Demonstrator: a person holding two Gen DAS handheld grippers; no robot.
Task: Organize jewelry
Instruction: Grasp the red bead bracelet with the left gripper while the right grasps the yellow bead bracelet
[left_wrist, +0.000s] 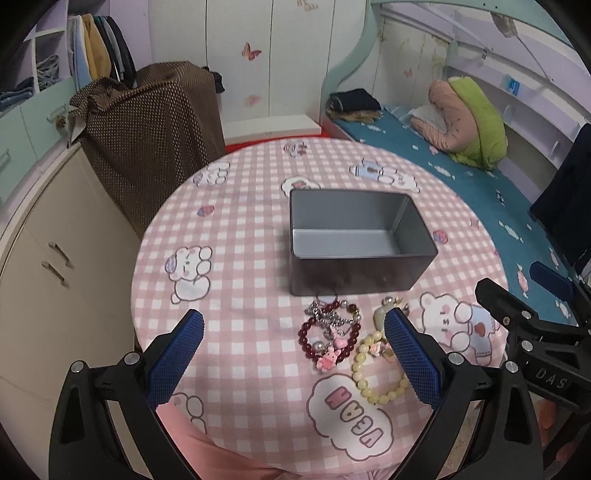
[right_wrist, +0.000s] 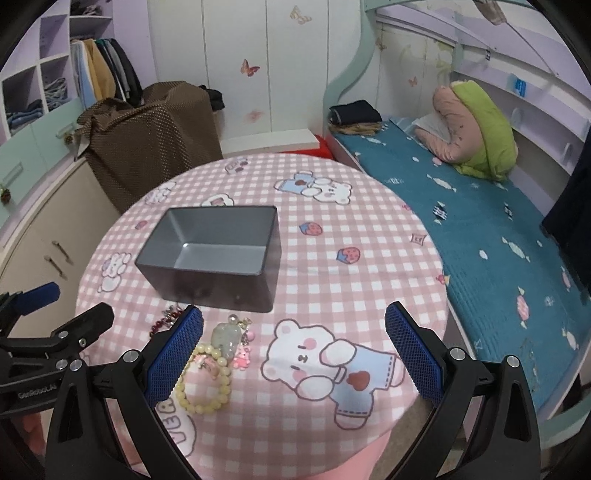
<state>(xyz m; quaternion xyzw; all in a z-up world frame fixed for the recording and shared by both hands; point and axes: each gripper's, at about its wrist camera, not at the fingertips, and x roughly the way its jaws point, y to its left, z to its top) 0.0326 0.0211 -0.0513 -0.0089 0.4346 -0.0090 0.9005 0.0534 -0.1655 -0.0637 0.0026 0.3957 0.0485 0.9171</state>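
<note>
Pink-checked tabletop (left_wrist: 240, 236) carried a grey tin (left_wrist: 354, 240), empty. Jewelry lay just in front of tin: red bead bracelet (left_wrist: 328, 332) w/ chain, yellow bead bracelet (right_wrist: 205, 380), jade pendant (right_wrist: 226, 338). Left gripper (left_wrist: 293, 354) & right gripper (right_wrist: 293, 354) hovered nearer than tin, jaws apart, holding nothing.

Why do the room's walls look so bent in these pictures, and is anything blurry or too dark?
Left wrist view: fisheye lens bows the wardrobe and bed edges; corners go black; grey metal box sharp, with a soft shadow at its base. Right wrist view: same curving; yellow bead bracelet and pink checked tablecloth evenly lit, no glare.
</note>
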